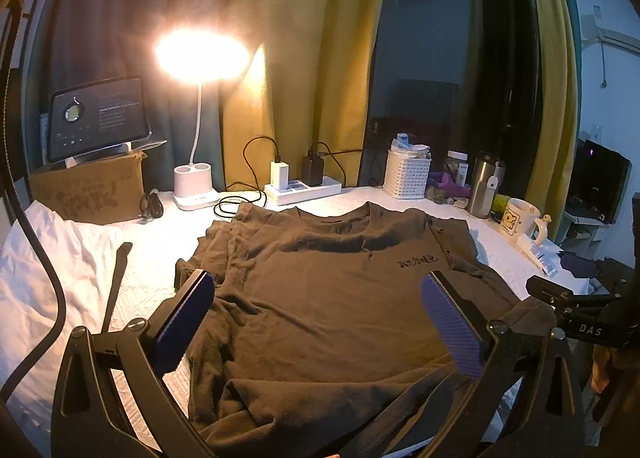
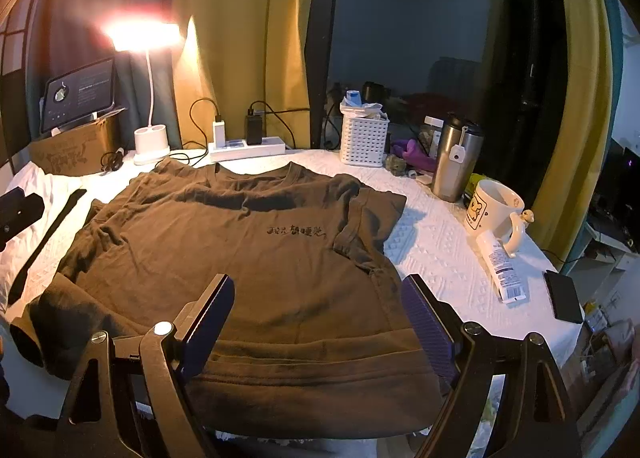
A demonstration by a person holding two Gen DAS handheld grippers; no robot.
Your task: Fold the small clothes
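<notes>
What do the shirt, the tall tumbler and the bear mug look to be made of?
Brown T-shirt: soft matte knit, probably cotton; it creases and drapes.
Tumbler: brushed metal, likely stainless steel, with a dull sheen; dark lid.
Mug: glossy cream ceramic by the look of it, thick-walled.

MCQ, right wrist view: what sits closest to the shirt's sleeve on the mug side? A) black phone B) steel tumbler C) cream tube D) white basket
C: the cream tube lies on the white cover just past the sleeve of the brown T-shirt, in front of the mug; the white basket, steel tumbler and black phone sit farther off.
</notes>
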